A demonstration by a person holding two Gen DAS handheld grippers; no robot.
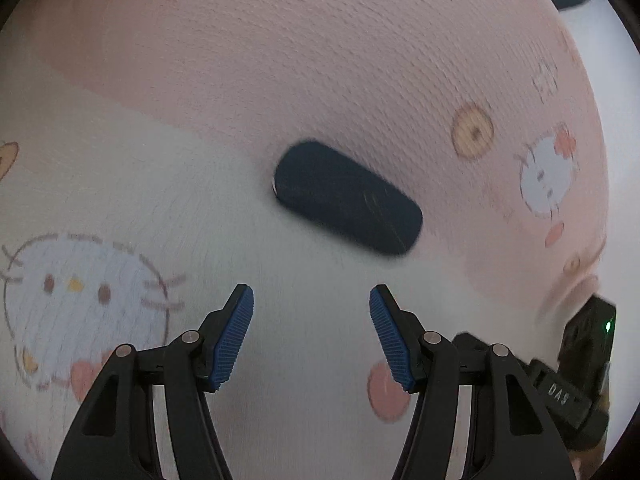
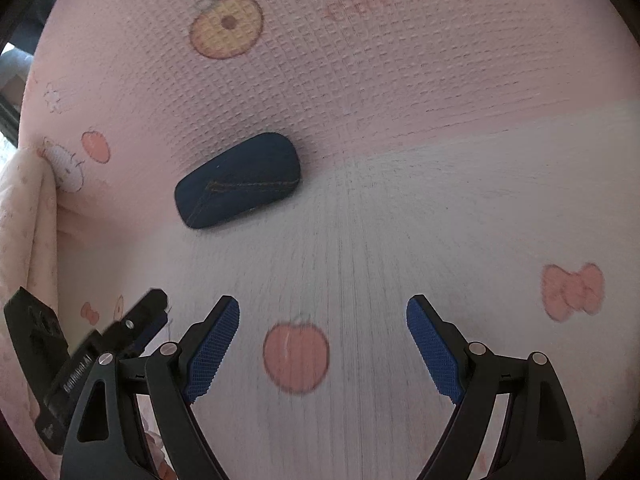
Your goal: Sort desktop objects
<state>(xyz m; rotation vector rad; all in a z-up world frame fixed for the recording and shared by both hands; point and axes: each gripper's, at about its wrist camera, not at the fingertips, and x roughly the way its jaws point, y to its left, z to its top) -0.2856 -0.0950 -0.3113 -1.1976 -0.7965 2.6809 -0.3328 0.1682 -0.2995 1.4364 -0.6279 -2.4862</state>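
Left gripper [image 1: 311, 294], nearest the lens in the left wrist view: blue ribbed pads spread wide, nothing between them. Right gripper [image 2: 323, 306], same position in the right wrist view: blue pads spread wider, also empty.

Cloth [image 1: 360, 60]: pink and white textured fabric with printed cartoon cats, apples, bows and lettering; it fills both views. Whether a bench lies under it cannot be told. Both grippers are above the white band; the pink band lies beyond.

Dark blue case [image 1: 347, 197]: oblong, rounded ends, lying flat on the cloth across the pink/white boundary, ahead of both grippers and apart from both. In the left wrist view it runs from upper left to lower right, blurred, surface detail unreadable. In the right wrist view the same case [image 2: 239, 180] sits left of centre, sharper, showing denim-like fabric with a tan stitched seam.

View differences: only the right wrist view shows the cloth's edge folding down at far left [image 2: 28, 216]. Each view catches the other device at its margin: black housing with a green light at lower right in the left view [image 1: 588, 344], black body at lower left in the right view [image 2: 80, 356].
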